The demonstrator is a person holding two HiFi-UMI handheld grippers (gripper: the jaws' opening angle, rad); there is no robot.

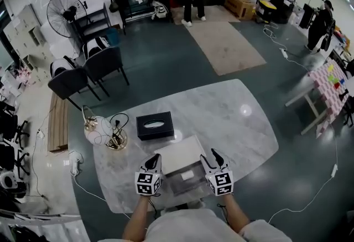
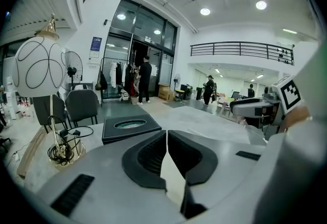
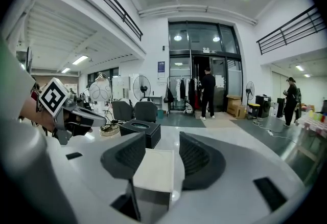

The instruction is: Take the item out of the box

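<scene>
Box [image 1: 180, 155] sits on the table [image 1: 238, 119], just on the person's side of the tissue box [image 1: 155, 125], near but apart from it. White lid [image 3: 153, 169] on top, greyer body under it toward the table's near edge. The item isn't visible and the lid looks not yet off, so the step is probably opening.

To do it well: raise the lid evenly from both ends, straight up, so it doesn't jam or drag the body along. The right side needs a real grip before any lift. The body is likely light and may ride up with the lid, so go slow. Keep clear of the tissue box behind.

Left gripper [image 1: 155, 159] is at the box end farther left of the tissue box. In its own view the left gripper [image 2: 167, 135] has its jaws almost together, tips nearly meeting, with a thin white edge pinched between them, apparently the lid's rim.

Right gripper [image 1: 214, 154] is at the opposite end. In its own view the right gripper [image 3: 162, 138] has its jaws a moderate way apart, straddling the lid's corner. The lid is close against one pad with a gap at the other, so it isn't clamped.

Left of the tissue box: a globe lamp [image 1: 98, 127] and a cable coil [image 1: 116, 140], both well out of the way.
</scene>
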